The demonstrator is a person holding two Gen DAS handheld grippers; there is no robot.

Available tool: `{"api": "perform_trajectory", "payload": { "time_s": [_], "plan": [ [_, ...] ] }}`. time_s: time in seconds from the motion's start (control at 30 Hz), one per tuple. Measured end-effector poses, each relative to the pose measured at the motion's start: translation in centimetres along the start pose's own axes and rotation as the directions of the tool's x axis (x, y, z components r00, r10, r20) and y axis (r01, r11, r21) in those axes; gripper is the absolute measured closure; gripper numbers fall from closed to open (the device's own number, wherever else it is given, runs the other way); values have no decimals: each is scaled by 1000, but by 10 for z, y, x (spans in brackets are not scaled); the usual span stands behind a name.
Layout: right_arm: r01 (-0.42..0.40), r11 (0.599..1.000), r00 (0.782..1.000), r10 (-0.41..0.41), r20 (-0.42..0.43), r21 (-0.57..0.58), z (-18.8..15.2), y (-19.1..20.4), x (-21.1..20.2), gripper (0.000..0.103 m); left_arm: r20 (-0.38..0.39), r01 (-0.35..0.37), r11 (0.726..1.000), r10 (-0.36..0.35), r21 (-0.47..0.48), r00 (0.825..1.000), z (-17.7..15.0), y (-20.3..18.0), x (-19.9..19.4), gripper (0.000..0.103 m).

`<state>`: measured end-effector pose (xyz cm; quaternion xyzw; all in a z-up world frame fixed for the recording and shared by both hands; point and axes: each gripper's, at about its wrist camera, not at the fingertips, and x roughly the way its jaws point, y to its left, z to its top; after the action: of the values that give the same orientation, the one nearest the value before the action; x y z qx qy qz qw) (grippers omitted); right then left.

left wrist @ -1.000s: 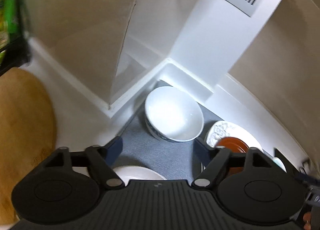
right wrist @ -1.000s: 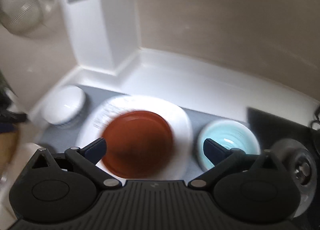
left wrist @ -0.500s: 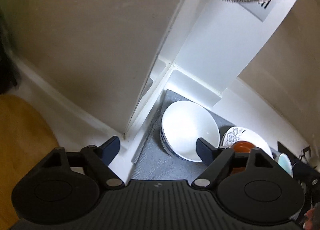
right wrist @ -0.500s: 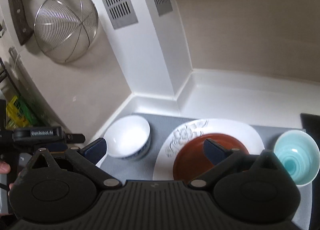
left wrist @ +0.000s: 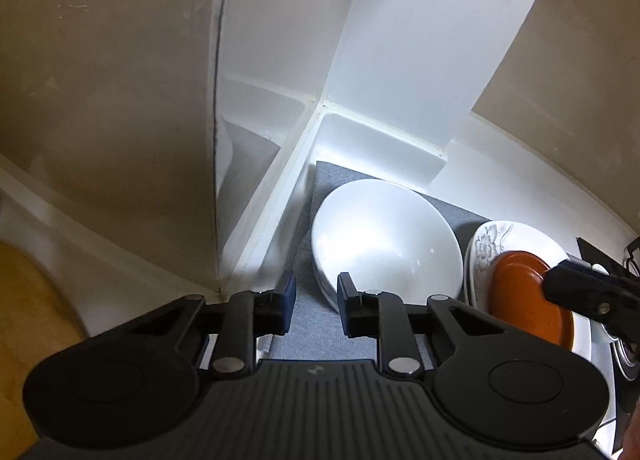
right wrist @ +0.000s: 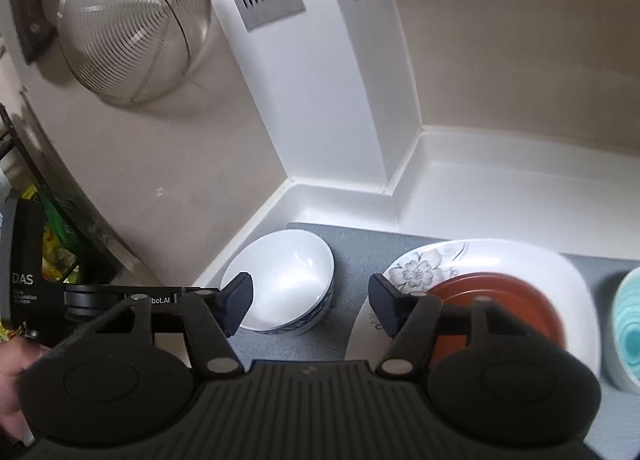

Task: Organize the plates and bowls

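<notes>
White tiled kitchen corner, grey mat (right wrist: 360, 244) on the bench. White bowl (right wrist: 280, 280) sits in the corner; brown plate (right wrist: 504, 312) rests on the flowered plate (right wrist: 480, 256) beside it. Left gripper (left wrist: 316, 306) closing near the bowl's rim, fingers narrow, nothing between. Right gripper (right wrist: 310, 306) closing, half open, empty. Glazed china: stiff, slippery, breakable; pinch at rim.
</notes>
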<state>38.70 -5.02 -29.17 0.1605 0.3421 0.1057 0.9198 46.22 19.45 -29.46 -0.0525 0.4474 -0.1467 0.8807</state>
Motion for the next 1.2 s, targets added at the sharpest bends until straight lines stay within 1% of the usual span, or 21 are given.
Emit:
{"api": "perform_trajectory", "payload": {
  "time_s": [0.1, 0.2, 0.27, 0.37, 0.5, 0.53, 0.63, 0.77, 0.87, 1.0, 1.2],
  "plan": [
    [9, 1000, 1000, -8, -19, 10, -5, 0, 17, 34, -2, 19, 1000, -19, 8, 1000, -1, -1, 4, 80],
    [5, 1000, 999, -5, -34, 19, -10, -2, 30, 38, -14, 36, 999, -36, -2, 999, -2, 0, 9, 80],
    [0, 1000, 999, 1, -41, 24, -13, -3, 37, 43, -20, 38, 999, -38, -17, 999, -2, 0, 14, 80],
    [-2, 999, 998, 5, -67, 44, -17, -2, 51, 48, -29, 32, 999, -33, -38, 999, -2, -1, 18, 80],
    [-6, 1000, 996, 8, -87, 28, -20, 3, 66, 49, -45, 27, 998, -30, -54, 999, 0, -1, 21, 80],
    [-3, 1000, 995, 6, -97, 23, -20, 4, 70, 51, -49, 33, 998, -36, -55, 998, 1, -1, 21, 81],
    [1, 999, 993, 4, -120, 40, -23, 4, 79, 68, -63, 39, 998, -42, -50, 997, 1, -2, 20, 83],
    [10, 998, 991, -3, -134, 56, -23, 4, 77, 78, -103, 23, 999, -27, -40, 994, -1, -4, 15, 84],
    [15, 998, 985, -4, -173, 61, -24, 8, 71, 80, -145, 32, 998, -38, -47, 989, -5, -3, 6, 83],
    [11, 997, 976, 5, -220, 71, -33, 10, 59, 79, -187, 47, 997, -58, -65, 981, -16, -1, -3, 83],
    [23, 994, 976, 1, -220, 109, -34, 10, 59, 77, -183, 50, 991, -72, -121, 980, -16, 6, 5, 84]
  ]
}}
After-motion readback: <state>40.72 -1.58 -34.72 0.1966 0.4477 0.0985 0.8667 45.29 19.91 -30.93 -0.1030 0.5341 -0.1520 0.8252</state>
